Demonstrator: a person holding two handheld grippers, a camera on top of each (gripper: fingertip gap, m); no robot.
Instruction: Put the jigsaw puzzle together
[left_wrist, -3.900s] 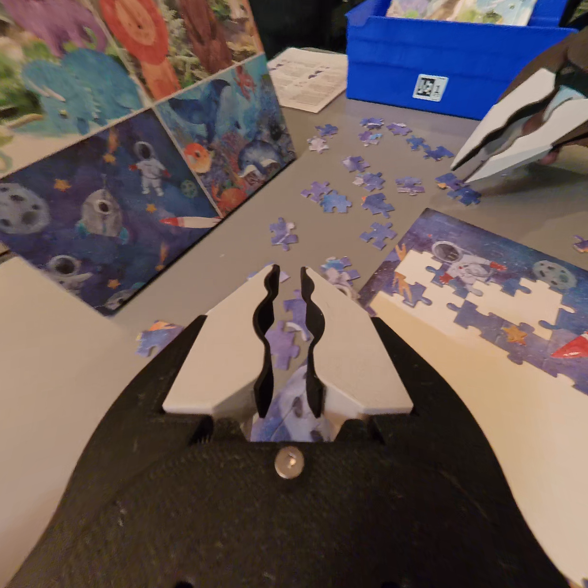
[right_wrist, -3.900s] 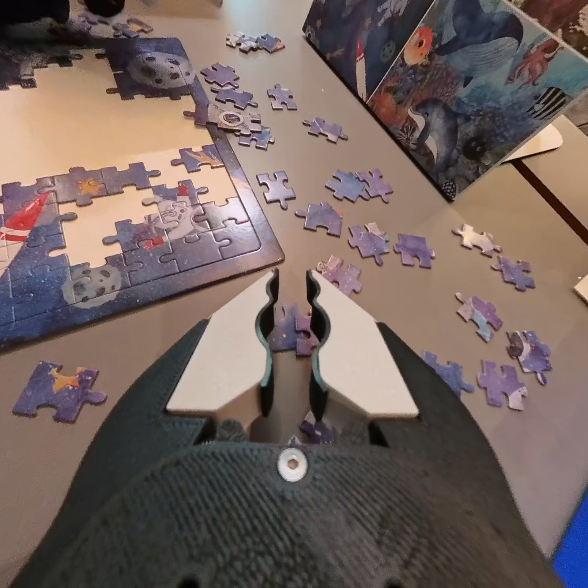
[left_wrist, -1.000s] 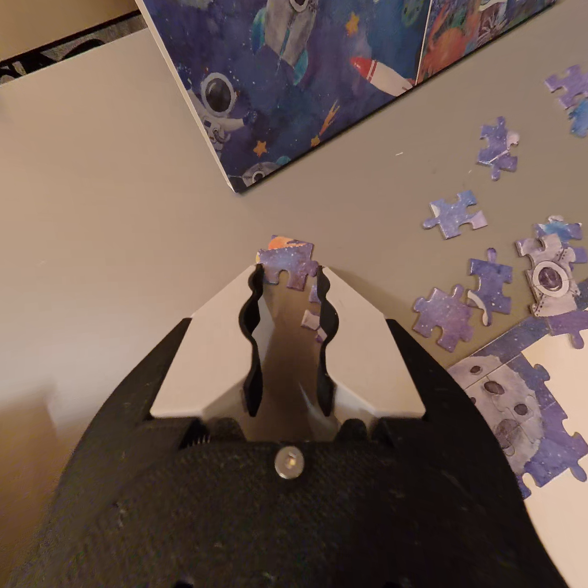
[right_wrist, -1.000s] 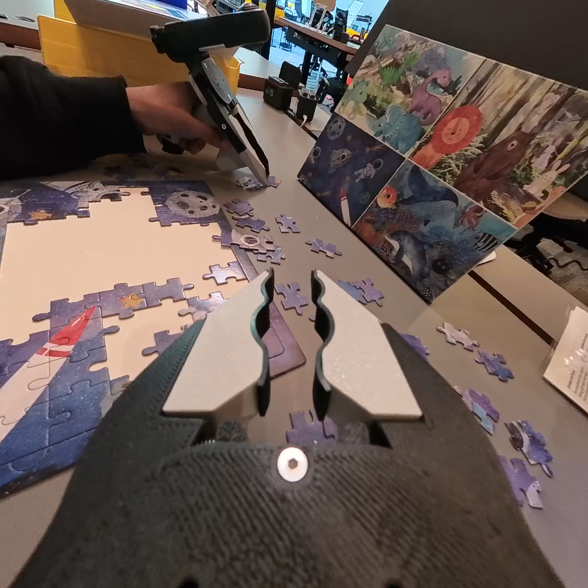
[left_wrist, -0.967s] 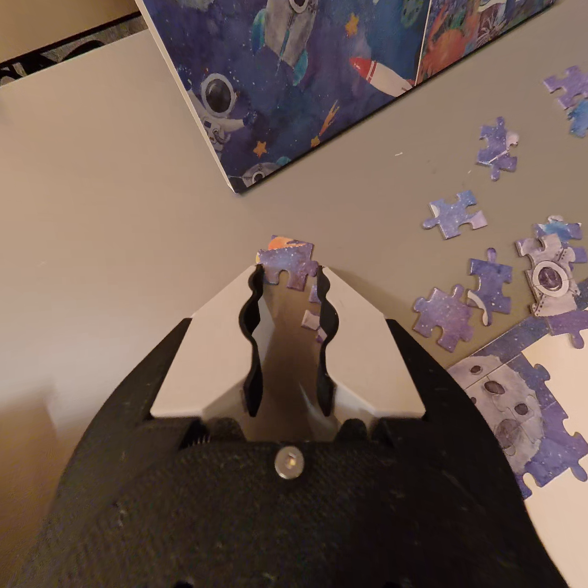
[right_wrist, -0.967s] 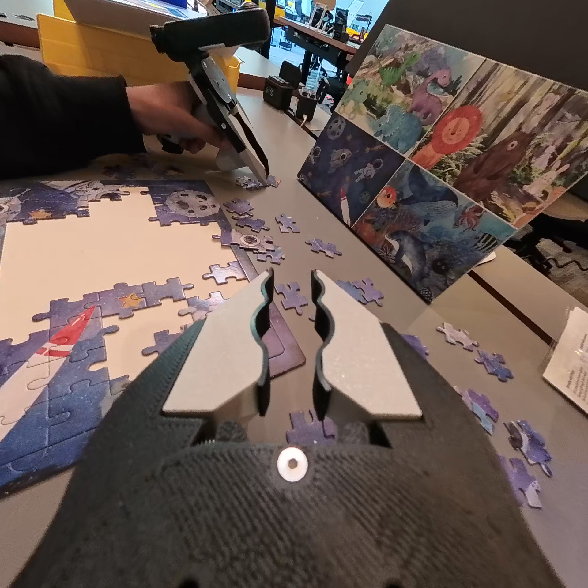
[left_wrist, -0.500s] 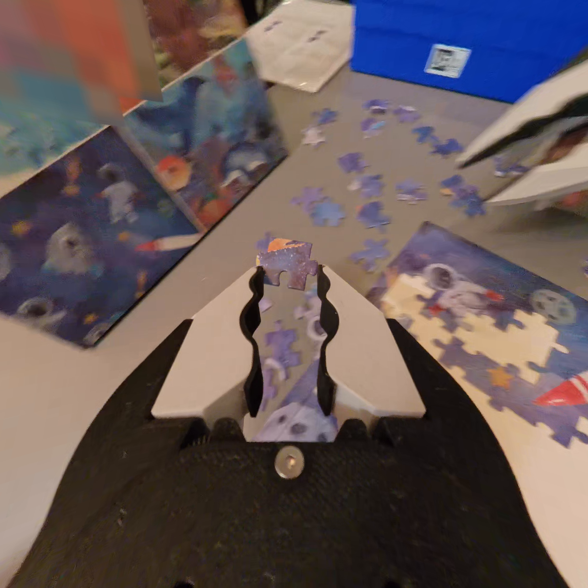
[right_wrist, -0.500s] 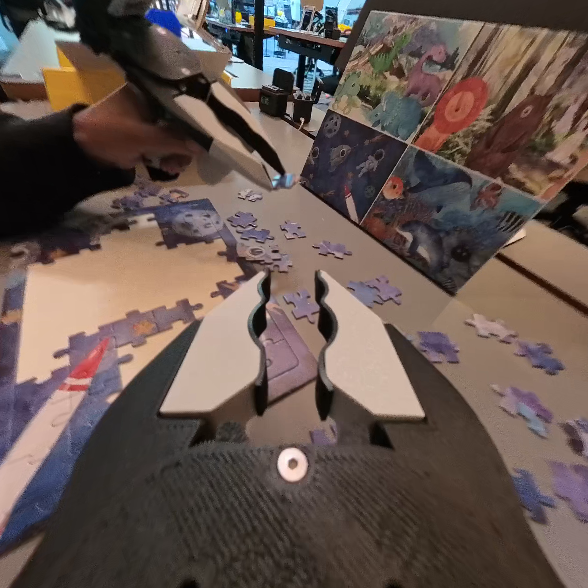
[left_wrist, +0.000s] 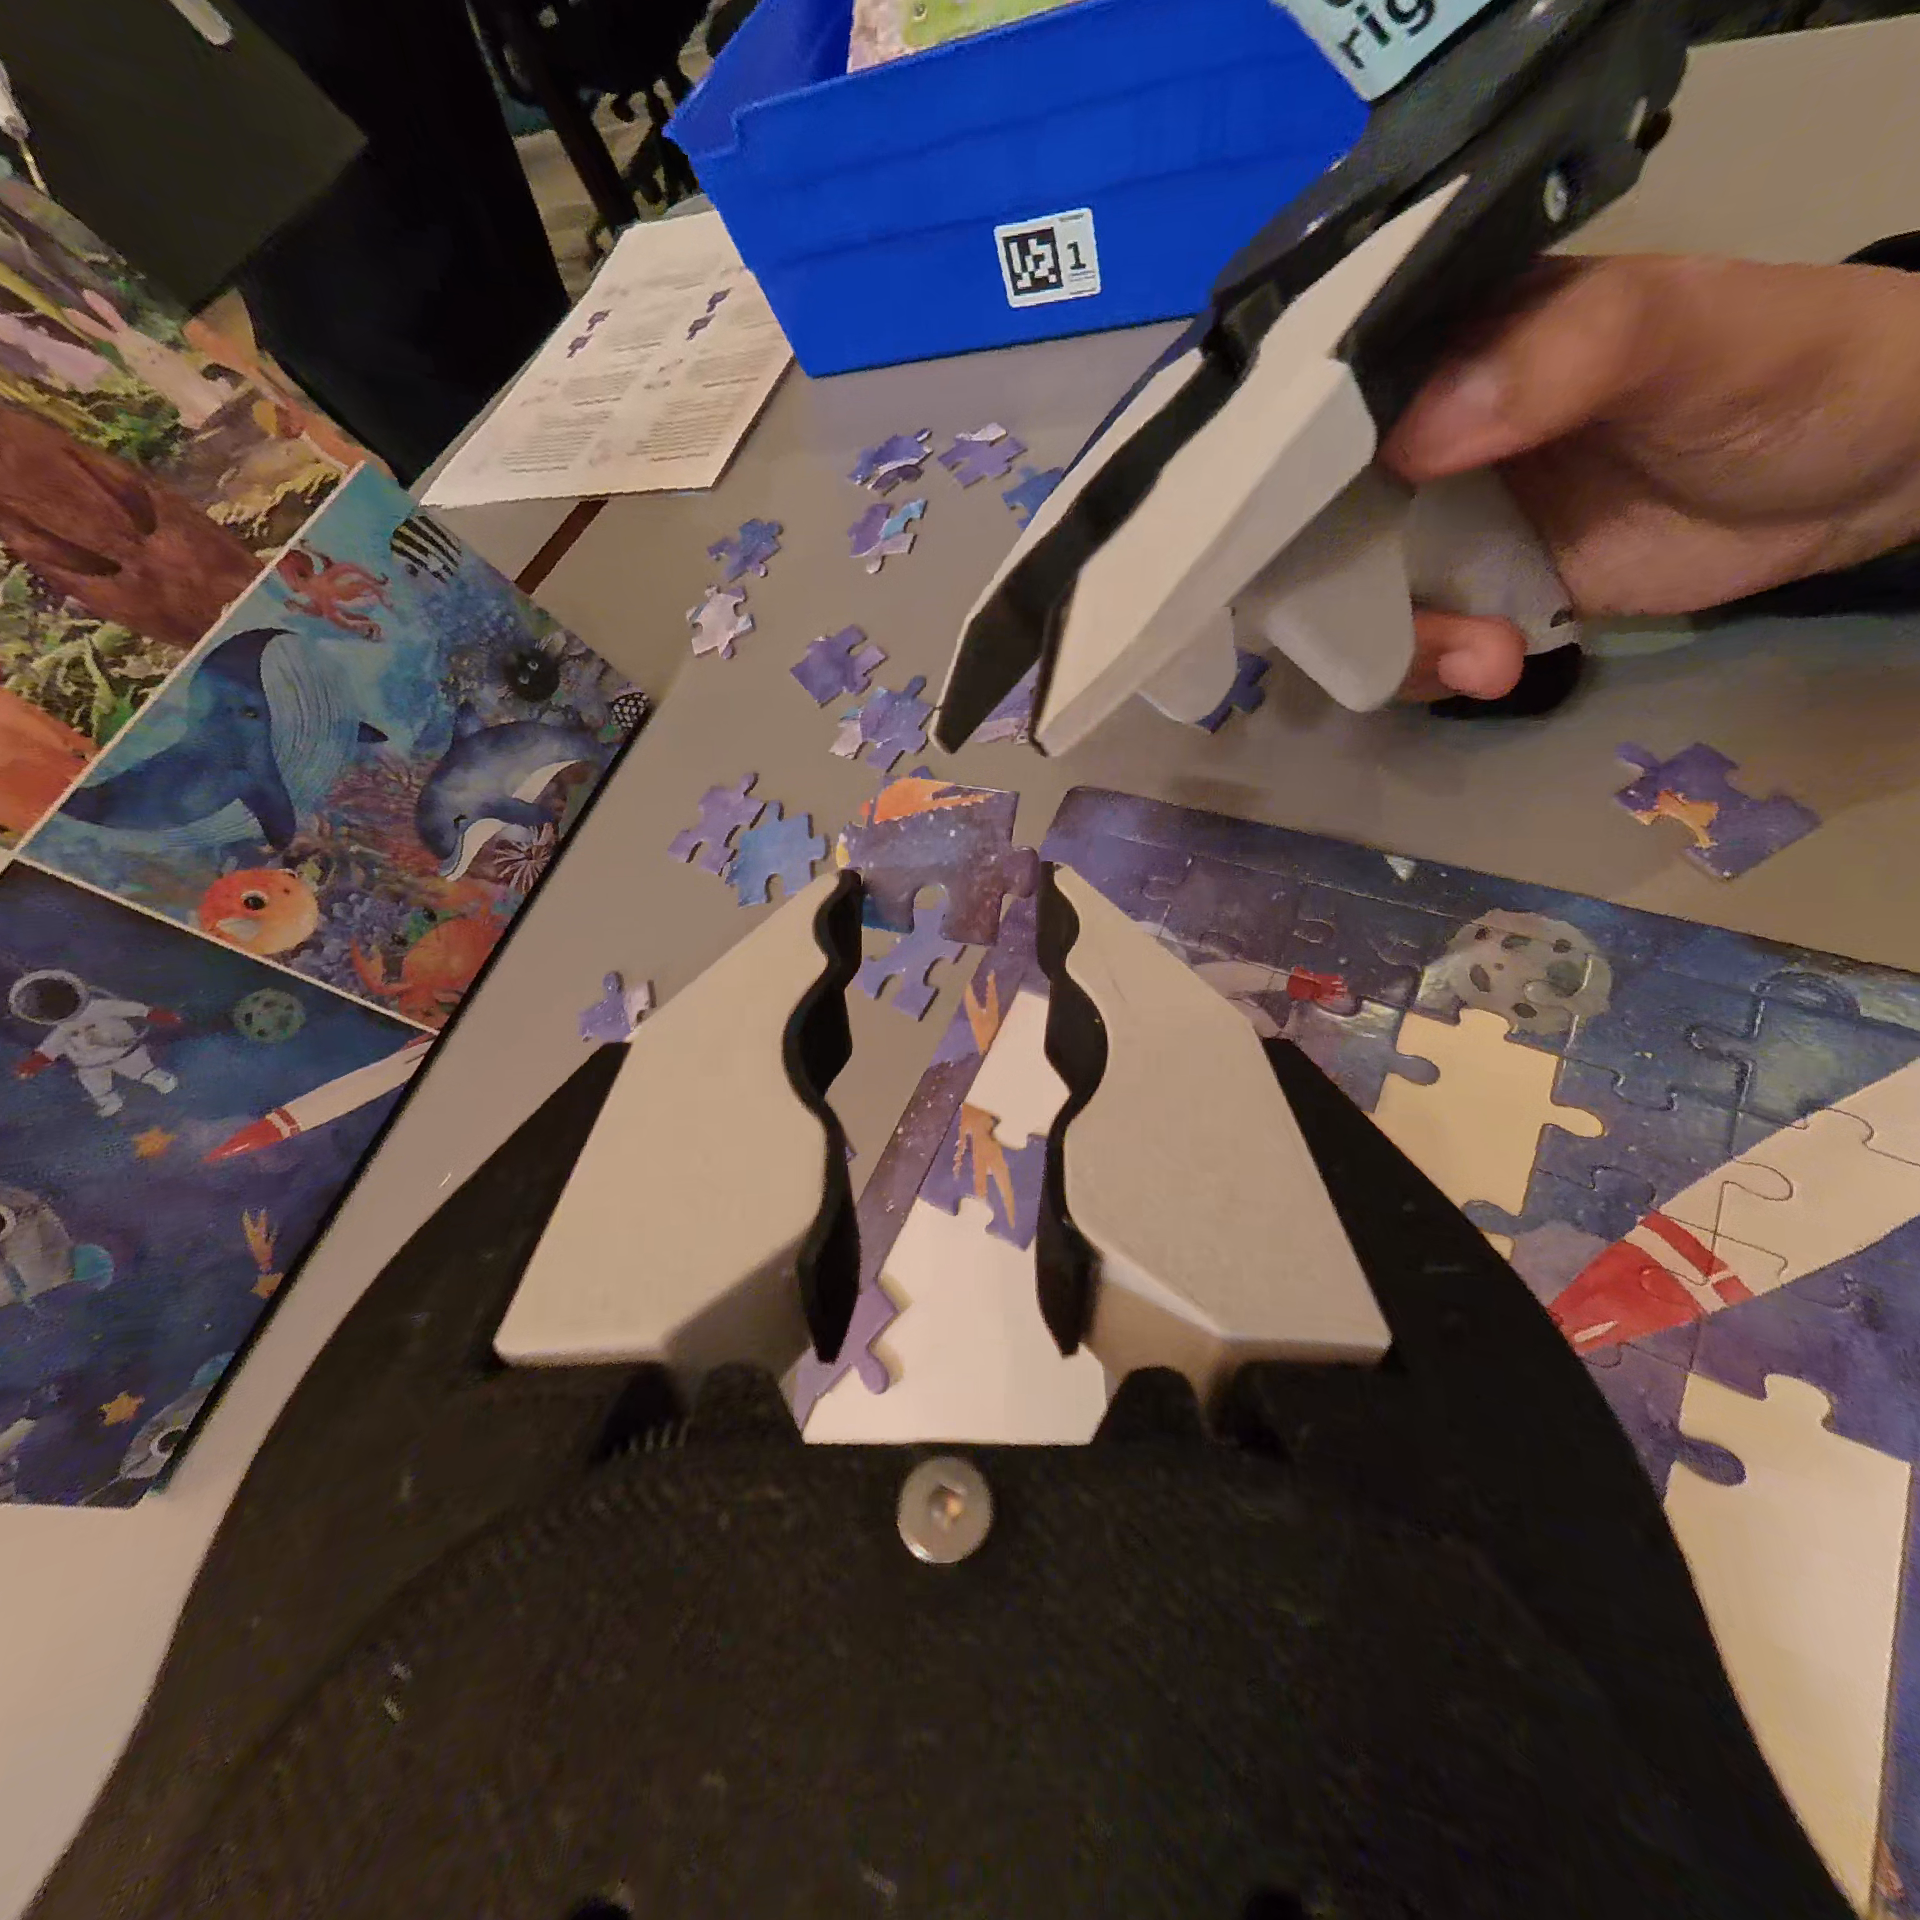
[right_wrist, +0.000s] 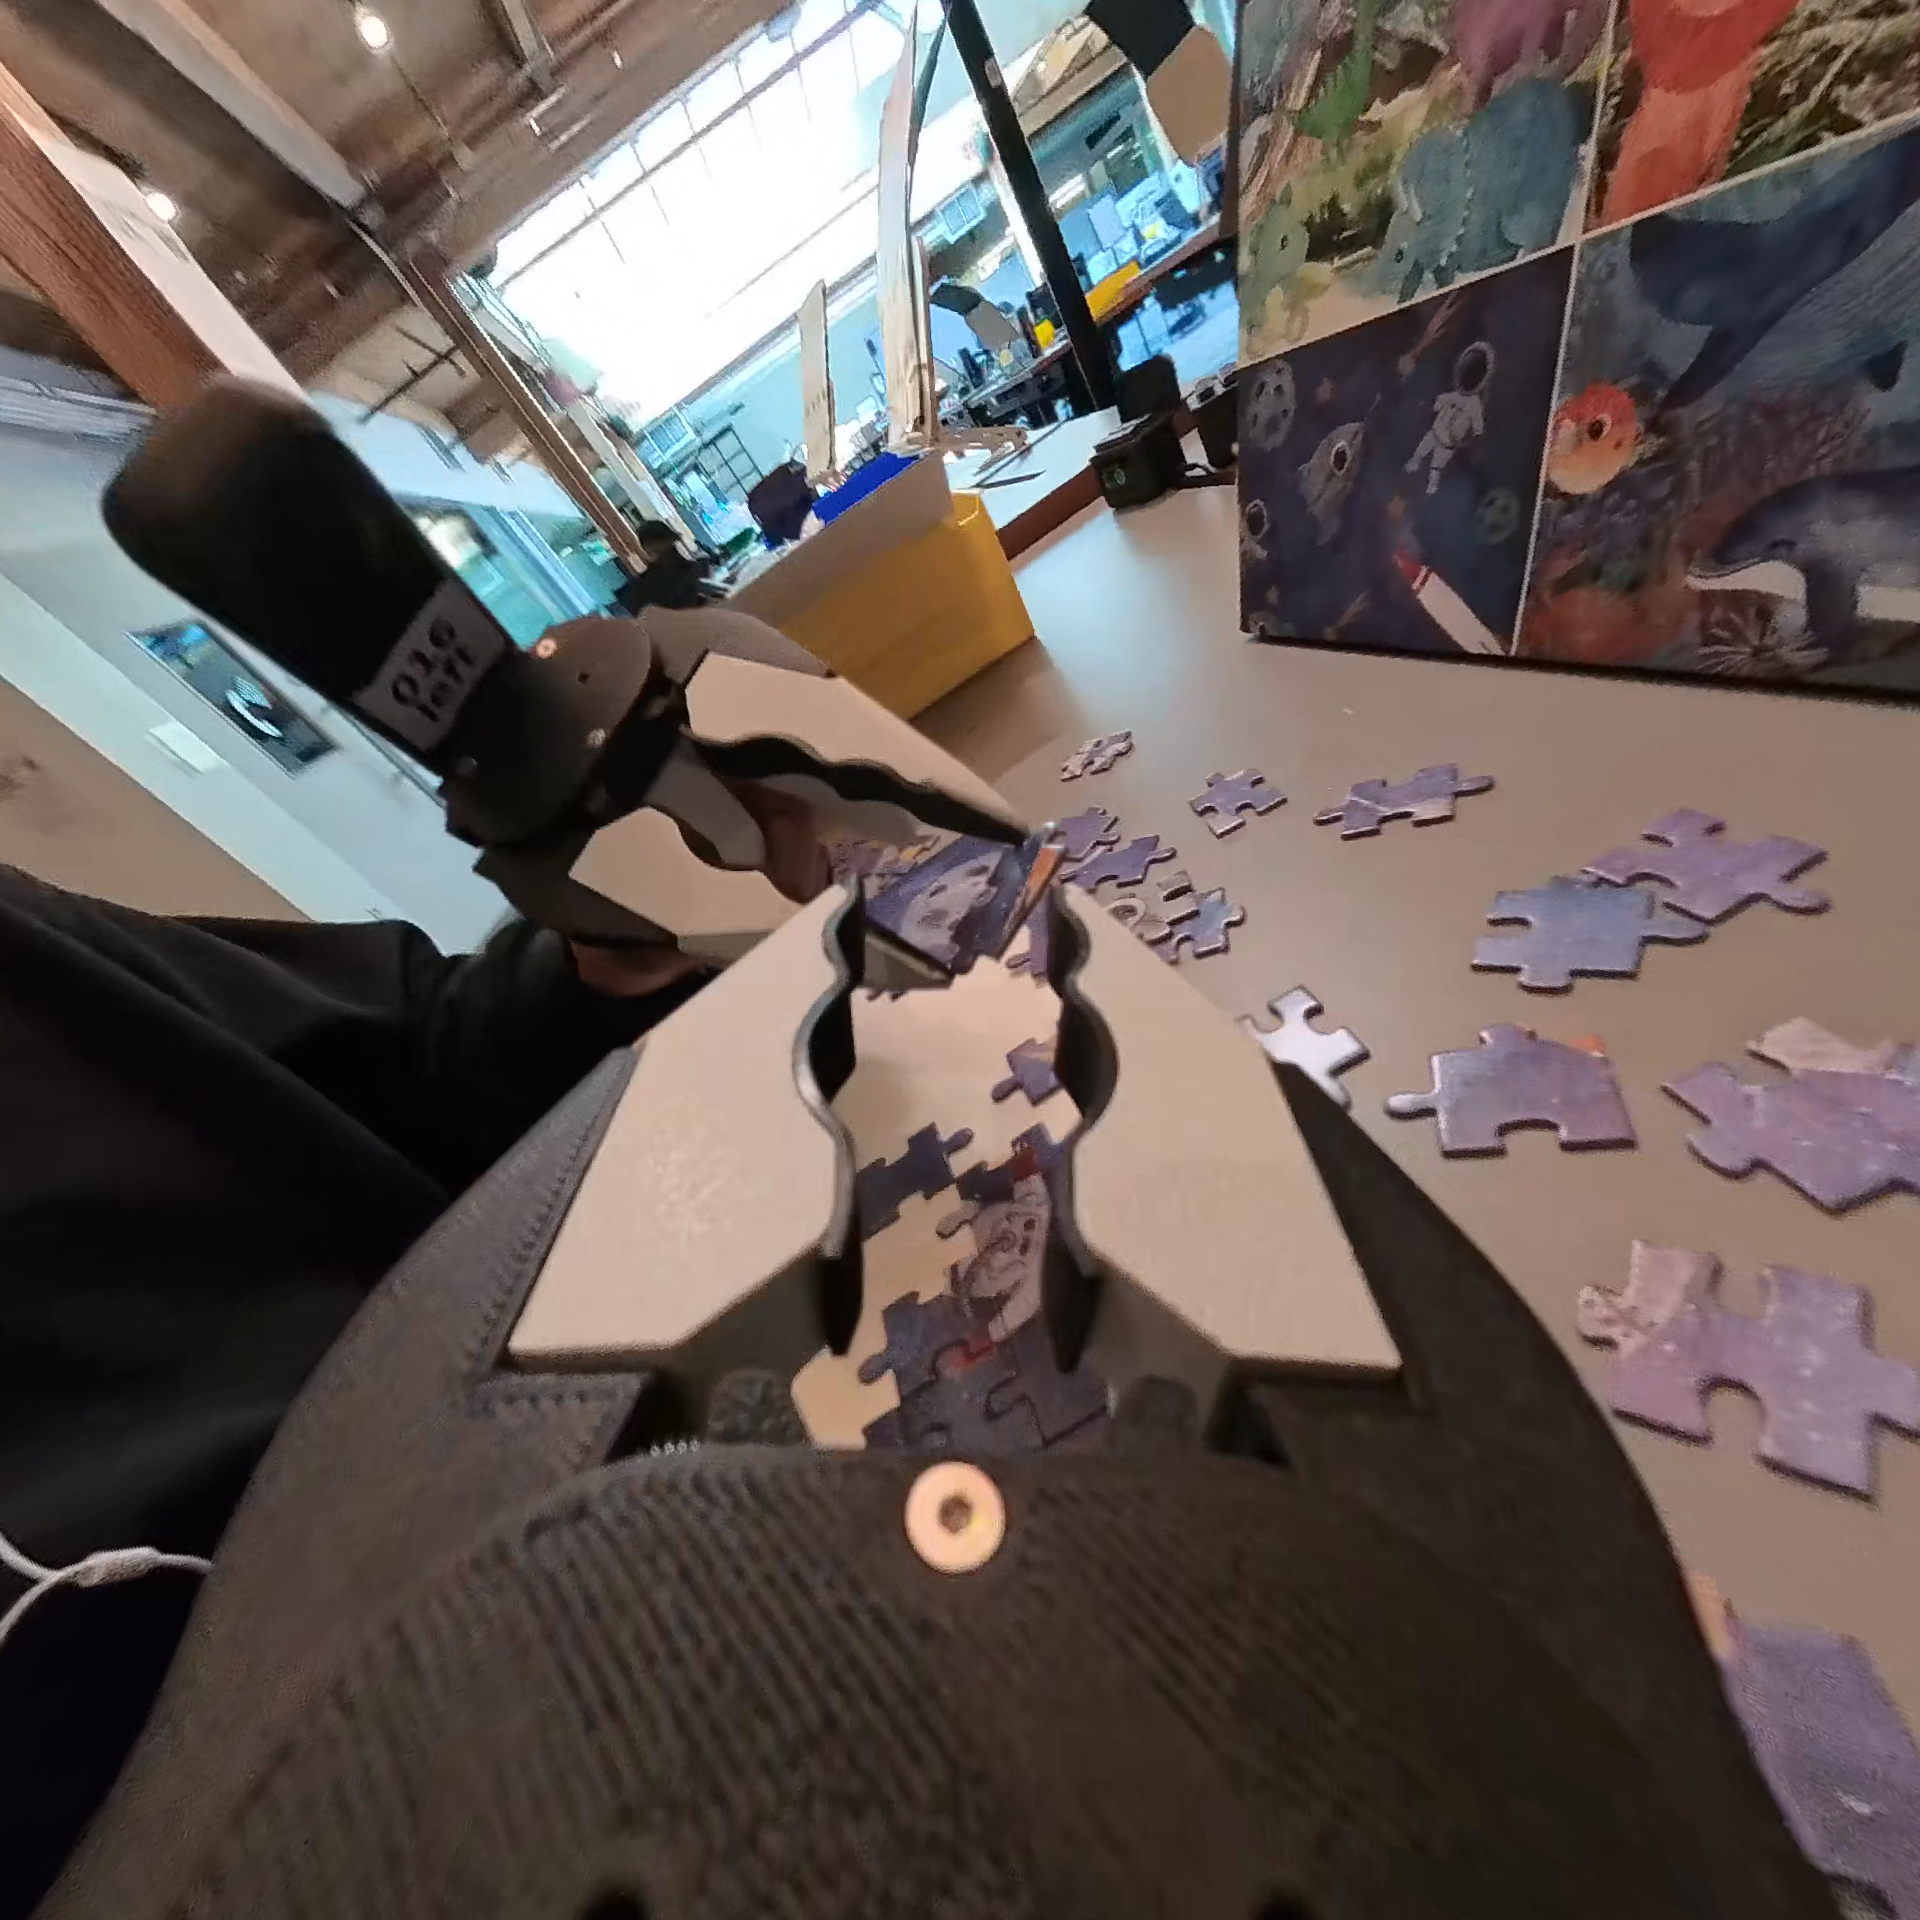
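My left gripper is shut on a purple-blue puzzle piece with an orange patch, pinched at the fingertips and held above the far left corner of the space puzzle board. My right gripper is open, and nothing is pressed between its pads. In the right wrist view the held piece shows between its tips, with the left gripper behind it. In the left wrist view the right gripper hangs just above and beyond the piece, with a gap between them.
Loose purple pieces lie scattered on the grey table, more of them in the right wrist view. A picture box stands at the left. A blue bin and a paper sheet are behind. A yellow bin is far off. The grippers are tip to tip, or close to it.
My left gripper lifted the piece off the table by the picture box and carried it over to the board corner. My right gripper opened wider and swung towards the held piece.
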